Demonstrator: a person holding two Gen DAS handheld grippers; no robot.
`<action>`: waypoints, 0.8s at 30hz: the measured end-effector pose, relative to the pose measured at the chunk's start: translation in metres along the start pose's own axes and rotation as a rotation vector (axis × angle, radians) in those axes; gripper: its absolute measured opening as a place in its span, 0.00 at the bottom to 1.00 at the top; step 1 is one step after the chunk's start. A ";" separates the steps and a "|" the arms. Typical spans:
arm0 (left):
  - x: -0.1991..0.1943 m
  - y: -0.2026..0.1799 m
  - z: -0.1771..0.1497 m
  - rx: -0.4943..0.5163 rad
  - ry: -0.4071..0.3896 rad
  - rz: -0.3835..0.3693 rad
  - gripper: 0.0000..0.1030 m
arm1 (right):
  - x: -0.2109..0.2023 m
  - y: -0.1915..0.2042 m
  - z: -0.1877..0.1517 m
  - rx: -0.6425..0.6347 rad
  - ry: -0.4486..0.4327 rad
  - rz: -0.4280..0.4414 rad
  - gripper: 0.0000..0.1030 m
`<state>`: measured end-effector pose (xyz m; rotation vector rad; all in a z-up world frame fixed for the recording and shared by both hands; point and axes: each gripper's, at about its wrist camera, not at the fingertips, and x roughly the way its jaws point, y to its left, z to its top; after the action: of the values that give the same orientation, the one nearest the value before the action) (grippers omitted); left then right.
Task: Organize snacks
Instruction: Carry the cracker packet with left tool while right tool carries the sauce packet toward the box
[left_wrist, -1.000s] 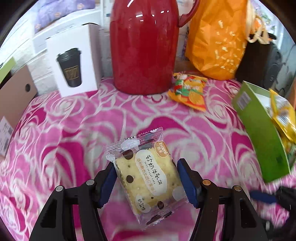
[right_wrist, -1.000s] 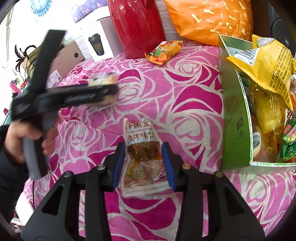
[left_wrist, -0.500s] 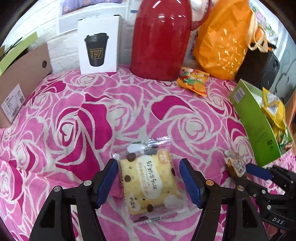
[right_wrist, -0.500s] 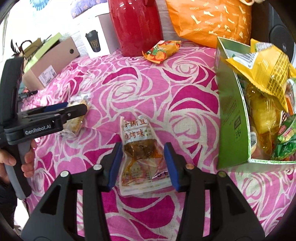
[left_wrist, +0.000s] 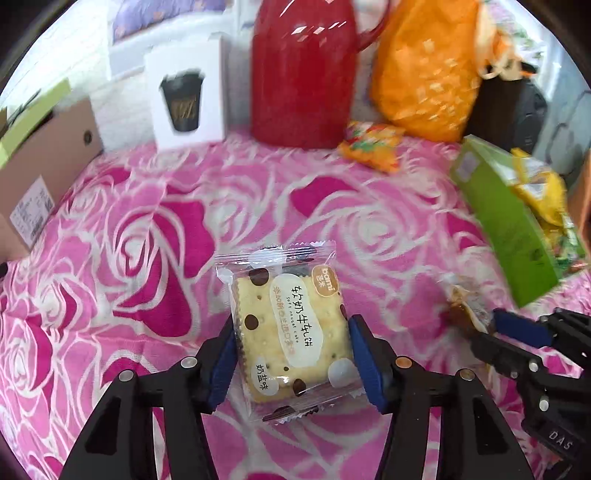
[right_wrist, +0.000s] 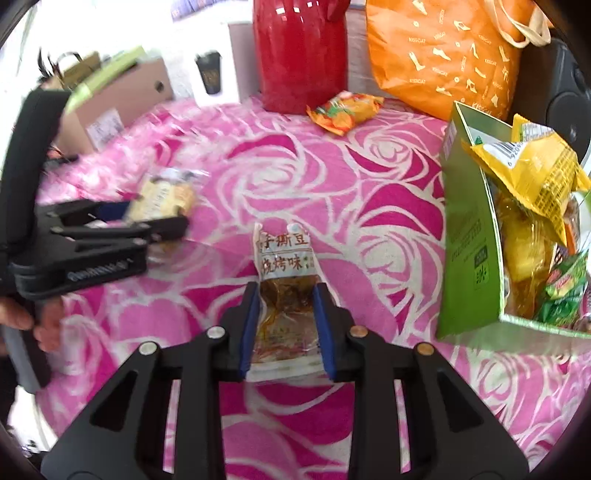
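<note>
Cloth: we see a pink rose-print cloth (left_wrist: 155, 229) covering the surface.
Backdrop: a red jug (left_wrist: 303, 70) stands beside an orange bag (left_wrist: 424, 74).
Green box (right_wrist: 469, 236): snack-filled, at right.
Left gripper (left_wrist: 291, 354): closing around the cracker packet (left_wrist: 291, 332).
Right gripper (right_wrist: 286, 328): we see it pinching the tofu packet (right_wrist: 284, 266).

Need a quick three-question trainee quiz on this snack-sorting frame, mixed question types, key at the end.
1. True or false: the clear-wrapped square nougat cracker pack sits between the left gripper's pads.
2. What does the right gripper pinch? A) orange citrus-print snack bag B) clear brown dried-tofu packet C) yellow crinkled foil bag
3. Fill in: the green cardboard box holding snacks stands on the ____ side of the right wrist view.

Key: 1 true; 2 B; 3 right.
</note>
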<state>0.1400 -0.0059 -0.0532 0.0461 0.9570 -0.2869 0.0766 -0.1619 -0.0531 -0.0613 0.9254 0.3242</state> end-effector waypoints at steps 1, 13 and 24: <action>-0.009 -0.006 0.001 0.029 -0.023 0.012 0.57 | -0.010 0.000 0.001 0.001 -0.017 0.005 0.07; -0.089 -0.052 0.023 0.121 -0.216 -0.054 0.57 | -0.078 -0.014 0.006 -0.007 -0.151 0.017 0.03; -0.090 -0.014 -0.003 0.050 -0.173 -0.013 0.57 | 0.014 0.017 -0.011 -0.295 0.099 0.081 0.65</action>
<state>0.0848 0.0011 0.0194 0.0601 0.7788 -0.3214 0.0710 -0.1445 -0.0696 -0.3141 0.9744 0.5356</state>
